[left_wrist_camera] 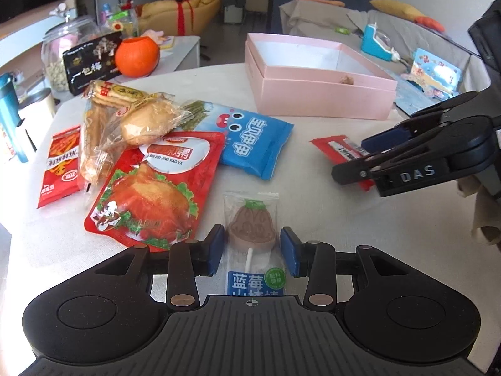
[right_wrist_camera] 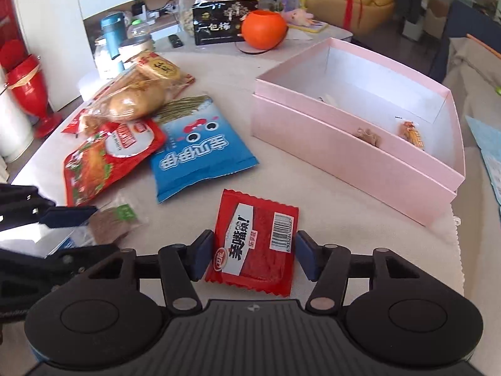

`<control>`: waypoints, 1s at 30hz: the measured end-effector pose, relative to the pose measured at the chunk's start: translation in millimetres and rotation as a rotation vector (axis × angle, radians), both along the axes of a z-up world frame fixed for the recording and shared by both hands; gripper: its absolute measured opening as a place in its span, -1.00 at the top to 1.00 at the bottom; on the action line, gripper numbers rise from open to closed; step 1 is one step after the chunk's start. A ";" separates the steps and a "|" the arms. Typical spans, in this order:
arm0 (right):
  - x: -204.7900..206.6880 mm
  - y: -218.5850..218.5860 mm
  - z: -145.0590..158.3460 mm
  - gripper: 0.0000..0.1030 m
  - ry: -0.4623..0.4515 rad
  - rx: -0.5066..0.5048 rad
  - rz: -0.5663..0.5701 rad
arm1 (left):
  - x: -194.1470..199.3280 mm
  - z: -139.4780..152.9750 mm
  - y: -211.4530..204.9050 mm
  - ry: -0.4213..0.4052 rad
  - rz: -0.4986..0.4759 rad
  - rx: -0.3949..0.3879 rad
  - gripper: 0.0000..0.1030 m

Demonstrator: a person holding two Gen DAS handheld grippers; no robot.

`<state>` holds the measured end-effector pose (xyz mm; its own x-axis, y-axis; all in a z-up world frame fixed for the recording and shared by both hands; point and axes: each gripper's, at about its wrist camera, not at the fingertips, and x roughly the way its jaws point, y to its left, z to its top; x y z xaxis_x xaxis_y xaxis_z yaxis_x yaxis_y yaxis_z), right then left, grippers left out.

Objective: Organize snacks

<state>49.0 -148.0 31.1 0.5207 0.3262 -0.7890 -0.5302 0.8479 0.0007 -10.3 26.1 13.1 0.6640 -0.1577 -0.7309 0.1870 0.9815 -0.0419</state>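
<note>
Both grippers are down on the cloth-covered table (right_wrist_camera: 360, 219) at once, each with its jaws spread around a flat packet and not yet closed. The left gripper (left_wrist_camera: 252, 250) straddles the lollipop packet (left_wrist_camera: 252, 219), a brown moulded sweet on a white stick in clear wrap, with a gap showing beside each blue pad. The right gripper (right_wrist_camera: 254, 255) brackets the small red packet (right_wrist_camera: 255, 244) with the barcode, and here the pads sit almost against its edges. From where I stand, the trouble is that both packets lie flat on the table: if the fingers close without getting low enough, the pads may only pinch the loose wrapper edge or skate over it, and the packet could crumple, swing, or drop partway to the pink box (right_wrist_camera: 344, 144). The lollipop looks the riskier one, since its wrap is slack and slippery, and a squeeze on the sweet itself could crack it. The box stands open well behind the red packet, with a couple of small items already lying inside. The arms are also near each other, so lifting together toward the same box could make them bump. The pile of other snacks, the red roast-duck pouch (left_wrist_camera: 150, 194) and blue bag (left_wrist_camera: 250, 141), lies just beside the lollipop and could get nudged.
</note>
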 end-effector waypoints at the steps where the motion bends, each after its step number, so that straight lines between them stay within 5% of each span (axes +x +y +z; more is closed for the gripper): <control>1: -4.6 -3.5 3.9 -0.07 -0.015 -0.006 0.010 | 0.8 0.5 -2.0 0.003 0.000 0.007 0.16; 6: -16.2 -42.5 34.1 -0.07 -0.072 0.025 -0.022 | 4.8 12.9 -7.3 -0.031 -0.058 -0.118 0.19; 13: 20.1 -97.4 114.9 -0.07 -0.239 0.178 -0.161 | 80.6 118.3 -22.4 -0.298 -0.103 -0.262 0.17; 16: 65.6 -94.8 135.8 -0.23 -0.277 0.193 -0.204 | 163.4 131.3 -20.7 -0.200 -0.125 -0.481 0.16; 18: 89.6 -94.3 135.1 -0.36 -0.276 0.170 -0.239 | 202.0 118.9 -20.9 -0.108 -0.103 -0.544 0.19; 22: 105.6 -109.1 114.1 -0.45 -0.197 0.169 -0.308 | 202.1 93.2 -15.7 -0.119 -0.076 -0.480 0.18; 30: 75.5 -112.3 69.3 -0.52 -0.145 0.135 -0.268 | 94.7 72.9 51.9 -0.298 0.156 -0.276 0.18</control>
